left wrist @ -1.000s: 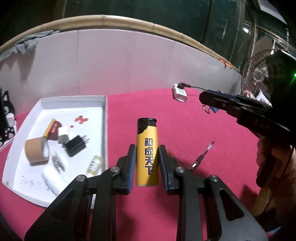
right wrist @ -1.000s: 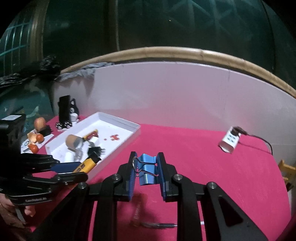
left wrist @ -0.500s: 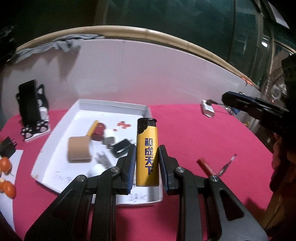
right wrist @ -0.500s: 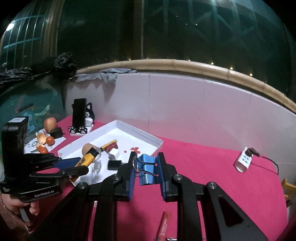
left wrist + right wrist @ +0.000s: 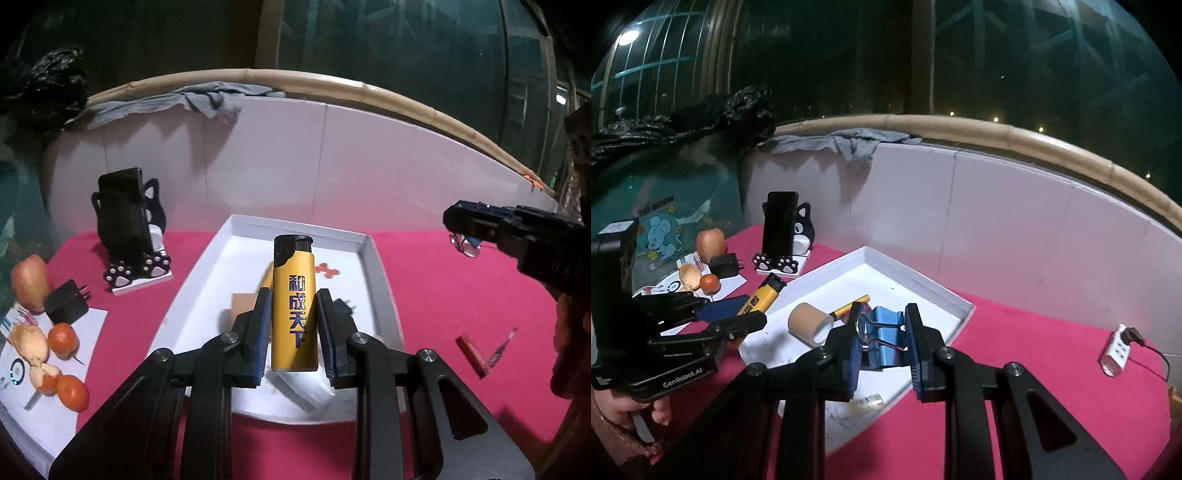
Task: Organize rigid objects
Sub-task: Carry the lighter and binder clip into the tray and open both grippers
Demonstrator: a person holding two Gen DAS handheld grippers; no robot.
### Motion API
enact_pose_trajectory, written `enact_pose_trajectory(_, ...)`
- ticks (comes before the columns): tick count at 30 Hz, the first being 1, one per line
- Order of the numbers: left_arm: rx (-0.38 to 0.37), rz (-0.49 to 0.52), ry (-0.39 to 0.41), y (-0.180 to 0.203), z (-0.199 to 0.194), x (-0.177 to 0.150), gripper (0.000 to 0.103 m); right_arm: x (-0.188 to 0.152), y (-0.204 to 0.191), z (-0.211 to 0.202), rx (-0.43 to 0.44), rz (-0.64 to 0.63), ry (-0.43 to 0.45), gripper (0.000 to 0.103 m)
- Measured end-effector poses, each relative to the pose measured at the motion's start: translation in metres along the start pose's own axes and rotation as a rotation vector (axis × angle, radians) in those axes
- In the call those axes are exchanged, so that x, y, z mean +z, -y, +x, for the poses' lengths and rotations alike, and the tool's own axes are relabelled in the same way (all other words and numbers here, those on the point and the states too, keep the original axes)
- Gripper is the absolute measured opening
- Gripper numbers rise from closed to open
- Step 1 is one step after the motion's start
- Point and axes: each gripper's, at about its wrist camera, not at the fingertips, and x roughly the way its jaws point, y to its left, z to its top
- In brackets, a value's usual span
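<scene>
My left gripper [image 5: 293,332] is shut on a yellow lighter [image 5: 294,302] with a black cap, held upright above the white tray [image 5: 380,280]. The lighter also shows in the right wrist view [image 5: 761,295], over the tray's left edge. My right gripper [image 5: 882,347] is shut on a blue binder clip [image 5: 884,339] and hovers over the tray [image 5: 923,284]. In the tray lie a tan tape roll [image 5: 810,323], a yellow pen [image 5: 849,304] and a small vial [image 5: 870,400]; other pieces are hidden behind the fingers.
On the red cloth [image 5: 443,280] lie a red stick [image 5: 472,354] and a thin pen [image 5: 502,343]. A black phone on a cat stand [image 5: 127,236], a black charger [image 5: 66,306] and fruit [image 5: 62,341] sit to the left. A white power strip [image 5: 1115,349] lies far right.
Both grippers have swung left, from over the red cloth to over the white tray, each still holding its object. The phone stand and fruit have come into view.
</scene>
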Motion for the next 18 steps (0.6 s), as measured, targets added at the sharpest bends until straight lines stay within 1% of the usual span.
enact_pose_trajectory(9,0.119,0.013,-0.022,-0.023,0.028,0.007,0.024,0.002,-0.010,0.045,0.018,0.015,-0.058,0.021)
enact_pose_trajectory(14,0.147,0.010,-0.049,-0.031,0.051,0.013,0.024,-0.006,-0.008,0.070,0.029,0.046,-0.104,0.021)
enact_pose_trajectory(18,0.153,0.011,-0.066,-0.033,0.071,0.018,0.024,-0.014,-0.007,0.089,0.032,0.069,-0.135,0.021)
